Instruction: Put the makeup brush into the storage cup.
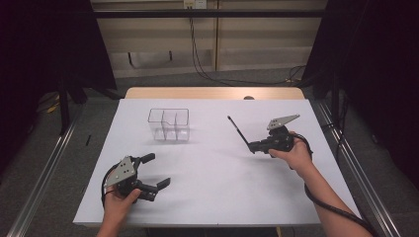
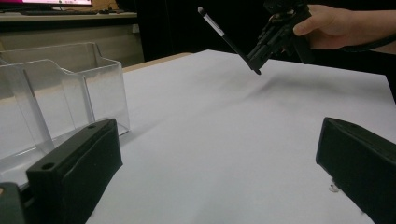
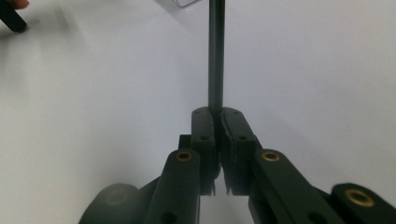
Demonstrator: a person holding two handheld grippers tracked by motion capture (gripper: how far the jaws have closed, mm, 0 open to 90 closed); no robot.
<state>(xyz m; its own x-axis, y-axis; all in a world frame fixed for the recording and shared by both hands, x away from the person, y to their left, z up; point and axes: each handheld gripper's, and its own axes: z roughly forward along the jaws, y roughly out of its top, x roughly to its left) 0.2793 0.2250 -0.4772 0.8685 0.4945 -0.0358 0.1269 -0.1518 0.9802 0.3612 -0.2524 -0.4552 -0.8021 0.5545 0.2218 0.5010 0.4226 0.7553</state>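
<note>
A thin black pen (image 1: 237,130) sticks up and to the left out of my right gripper (image 1: 253,147), which is shut on its lower end above the white tabletop. In the right gripper view the pen (image 3: 215,51) runs straight up from between the closed jaws of my right gripper (image 3: 217,116). The left gripper view shows the pen (image 2: 227,39) and my right gripper (image 2: 258,59) across the table. My left gripper (image 1: 157,170) rests open near the table's front left, nothing between its jaws. A clear plastic divided organizer (image 1: 169,124) stands at the back left, close to the left jaw (image 2: 56,98).
The white table surface (image 1: 212,182) spans the scene, with a wooden edge (image 1: 212,93) at the back. Metal rails (image 1: 44,168) run along both sides on the floor. Cables hang at the far wall (image 1: 197,59).
</note>
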